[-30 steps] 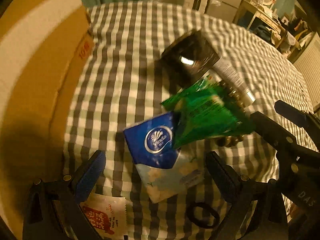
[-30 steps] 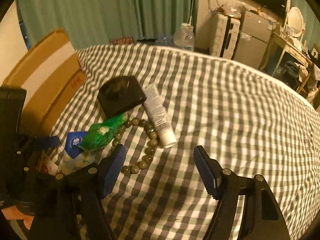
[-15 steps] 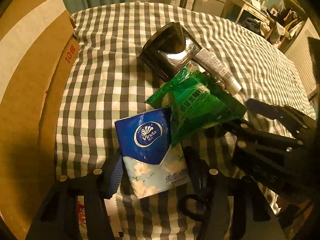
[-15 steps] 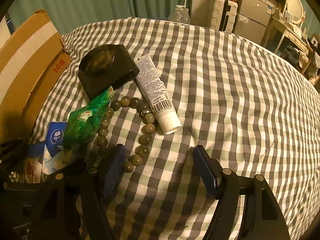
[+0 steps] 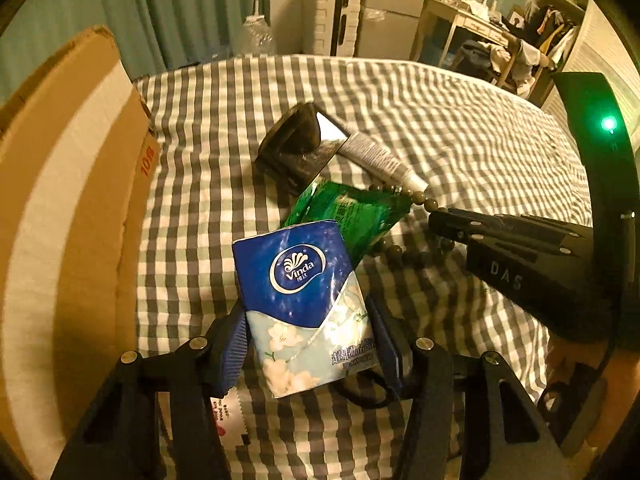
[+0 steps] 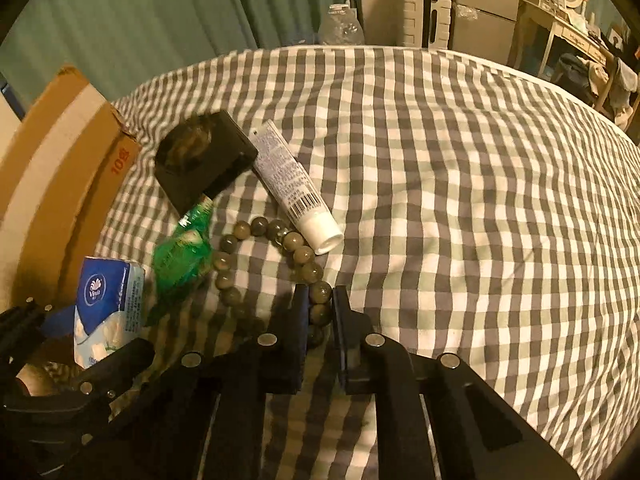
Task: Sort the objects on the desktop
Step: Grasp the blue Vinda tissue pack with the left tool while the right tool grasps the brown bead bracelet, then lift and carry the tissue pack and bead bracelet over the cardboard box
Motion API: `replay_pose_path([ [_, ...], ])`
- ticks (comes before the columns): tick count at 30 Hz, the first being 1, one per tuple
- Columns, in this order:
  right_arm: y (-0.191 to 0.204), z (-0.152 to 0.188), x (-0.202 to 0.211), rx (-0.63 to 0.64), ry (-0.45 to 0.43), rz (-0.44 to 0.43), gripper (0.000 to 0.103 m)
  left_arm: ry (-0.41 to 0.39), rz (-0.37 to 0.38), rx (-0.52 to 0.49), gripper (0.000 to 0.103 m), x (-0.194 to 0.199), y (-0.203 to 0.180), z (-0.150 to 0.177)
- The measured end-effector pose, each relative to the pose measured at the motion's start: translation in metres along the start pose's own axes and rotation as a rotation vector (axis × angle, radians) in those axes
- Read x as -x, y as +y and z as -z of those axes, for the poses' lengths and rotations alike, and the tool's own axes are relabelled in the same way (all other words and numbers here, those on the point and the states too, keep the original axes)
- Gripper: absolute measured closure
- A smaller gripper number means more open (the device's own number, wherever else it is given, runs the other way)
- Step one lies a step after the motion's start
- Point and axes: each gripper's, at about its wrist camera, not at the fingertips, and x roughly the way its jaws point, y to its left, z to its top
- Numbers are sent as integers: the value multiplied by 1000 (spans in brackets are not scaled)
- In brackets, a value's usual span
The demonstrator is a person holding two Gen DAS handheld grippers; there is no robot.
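My left gripper (image 5: 308,344) is shut on a blue Vinda tissue pack (image 5: 304,304) and holds it lifted, tilted upright; the pack also shows in the right wrist view (image 6: 106,308). My right gripper (image 6: 320,312) is shut on a string of green-brown beads (image 6: 298,254) lying on the checked cloth (image 6: 460,200). A green sachet (image 6: 182,252) lies beside the beads. A black box (image 6: 204,164) and a white tube (image 6: 296,188) lie behind them. The right gripper also shows in the left wrist view (image 5: 440,220).
A cardboard box (image 5: 60,208) stands along the left. A red-and-white sachet (image 5: 230,416) and a black hair tie (image 5: 364,394) lie under my left gripper. Furniture and curtains stand beyond the far edge of the cloth.
My left gripper closed on the tissue pack and lifted it. My right gripper moved forward and down and closed on the beads.
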Motion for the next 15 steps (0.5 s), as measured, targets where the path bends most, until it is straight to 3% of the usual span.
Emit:
replay_pose_path([
  [9,-16,-1,61,-53,-116,-73,92,-90,8,-14,46,31,-19,-21],
  [15,2,-6,90,-61,-212,-85,92,-166,13,-17,46,64,-20,-24],
])
